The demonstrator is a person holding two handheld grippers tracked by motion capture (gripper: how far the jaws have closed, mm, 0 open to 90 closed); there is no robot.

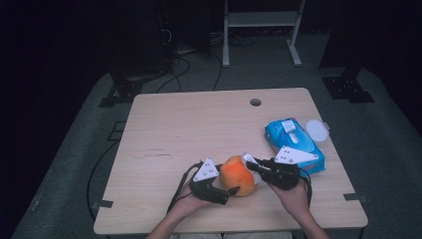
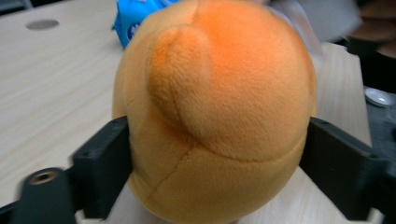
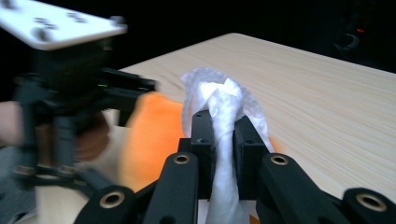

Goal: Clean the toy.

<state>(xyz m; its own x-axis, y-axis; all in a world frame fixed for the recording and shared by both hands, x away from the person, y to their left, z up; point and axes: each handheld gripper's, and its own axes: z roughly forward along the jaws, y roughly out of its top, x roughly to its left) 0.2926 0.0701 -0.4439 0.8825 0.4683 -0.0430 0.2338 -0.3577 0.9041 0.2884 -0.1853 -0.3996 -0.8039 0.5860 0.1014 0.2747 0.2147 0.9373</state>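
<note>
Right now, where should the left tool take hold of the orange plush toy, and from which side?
Grip the orange plush toy across its widest middle, coming level from the person's side. It is round and soft, and the left tool already has a jaw on each flank, so the sides give the only even hold.

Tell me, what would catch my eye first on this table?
A bright orange plush ball near the table's front edge, sitting between the jaws of the left tool, which press its sides. The right tool pinches a crumpled white tissue against the ball's far side. Behind, a blue wipes pack lies at the table's right edge.
</note>
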